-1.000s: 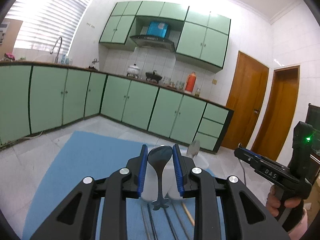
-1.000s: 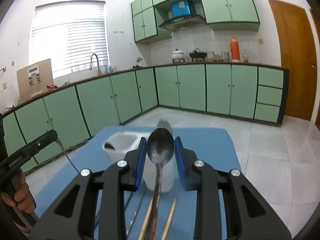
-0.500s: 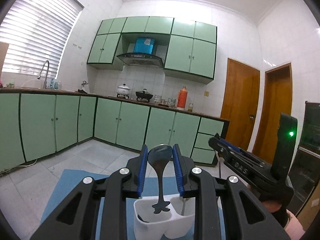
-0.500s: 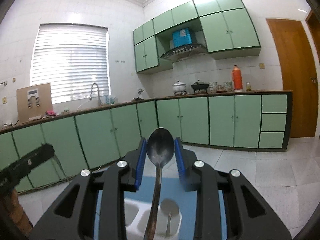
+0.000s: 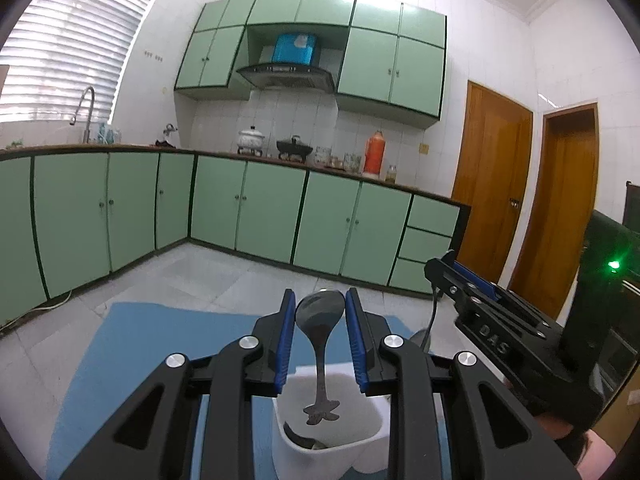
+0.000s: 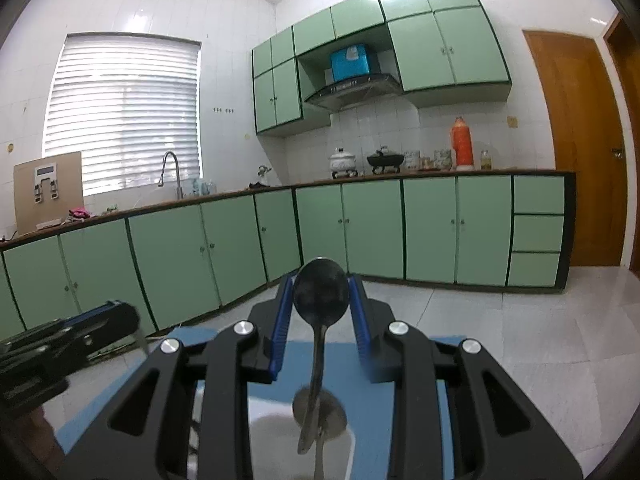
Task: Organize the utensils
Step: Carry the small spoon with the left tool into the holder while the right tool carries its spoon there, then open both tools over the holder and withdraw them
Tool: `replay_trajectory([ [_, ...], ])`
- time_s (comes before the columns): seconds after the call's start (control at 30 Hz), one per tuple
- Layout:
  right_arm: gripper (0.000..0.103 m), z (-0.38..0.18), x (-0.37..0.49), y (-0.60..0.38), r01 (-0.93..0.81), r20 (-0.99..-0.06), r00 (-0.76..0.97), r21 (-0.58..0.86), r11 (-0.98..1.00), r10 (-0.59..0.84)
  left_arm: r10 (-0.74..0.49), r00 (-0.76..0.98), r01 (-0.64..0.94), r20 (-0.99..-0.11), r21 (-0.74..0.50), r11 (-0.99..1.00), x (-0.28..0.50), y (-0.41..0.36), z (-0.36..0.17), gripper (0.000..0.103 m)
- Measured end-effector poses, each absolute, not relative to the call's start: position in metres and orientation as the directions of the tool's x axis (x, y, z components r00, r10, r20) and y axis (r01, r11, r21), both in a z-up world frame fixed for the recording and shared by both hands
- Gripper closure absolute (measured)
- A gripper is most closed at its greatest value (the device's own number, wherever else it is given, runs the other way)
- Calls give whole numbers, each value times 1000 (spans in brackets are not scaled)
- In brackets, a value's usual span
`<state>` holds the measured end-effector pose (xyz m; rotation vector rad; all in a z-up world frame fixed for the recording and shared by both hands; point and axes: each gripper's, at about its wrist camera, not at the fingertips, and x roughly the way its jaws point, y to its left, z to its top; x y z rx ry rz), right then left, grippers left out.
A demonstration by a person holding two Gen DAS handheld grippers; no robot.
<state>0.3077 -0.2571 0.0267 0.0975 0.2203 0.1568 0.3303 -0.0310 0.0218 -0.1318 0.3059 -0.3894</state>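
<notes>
Spoons [image 5: 320, 314] between both grippers' pads

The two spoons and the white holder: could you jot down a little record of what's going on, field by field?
left tongs: shut on a spoon, bowl up, its decorated handle end hanging over the white holder
right tongs: shut on a second spoon, bowl up, handle hanging down
holder contents: another spoon already stands in the holder, below the right tongs
surface: blue mat under the holder
step left: neither held spoon released yet
</notes>
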Motion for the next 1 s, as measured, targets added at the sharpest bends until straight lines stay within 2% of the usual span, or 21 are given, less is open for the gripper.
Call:
replay_trajectory([
  [0.27,75,5,294,-255,-164,-262,946,122,979,191,-395,863,355,-315,-176,918,329,-34,0,78],
  [0.33,73,3,290,-254,-167,-264,945,124,978,195,-393,860,354,-324,-175,919,329,-34,-3,78],
  [0.4,66,2,286,-254,-171,-264,943,135,976,202,-394,856,353,-335,-178,918,328,-33,-7,78],
  [0.5,64,3,282,-256,-172,-261,943,141,975,205,-394,853,353,-342,-177,919,326,-34,-9,77],
  [0.6,59,4,278,-261,-170,-259,943,165,972,209,-389,858,352,-336,-168,921,321,-34,-9,64],
  [0.73,54,5,272,-266,-154,-264,944,184,971,199,-389,860,352,-329,-169,921,315,-32,-7,56],
  [0.8,48,6,266,-268,-145,-263,945,191,971,193,-392,862,354,-321,-174,919,311,-30,-4,51],
  [0.83,46,7,263,-270,-142,-262,946,193,971,190,-395,863,355,-314,-178,918,309,-29,-3,46],
  [0.93,34,8,250,-271,-122,-266,949,182,976,168,-382,876,348,-295,-161,924,295,-24,1,35],
  [1.0,18,8,239,-272,-107,-264,953,169,980,149,-377,880,349,-290,-146,926,286,-22,2,29],
])
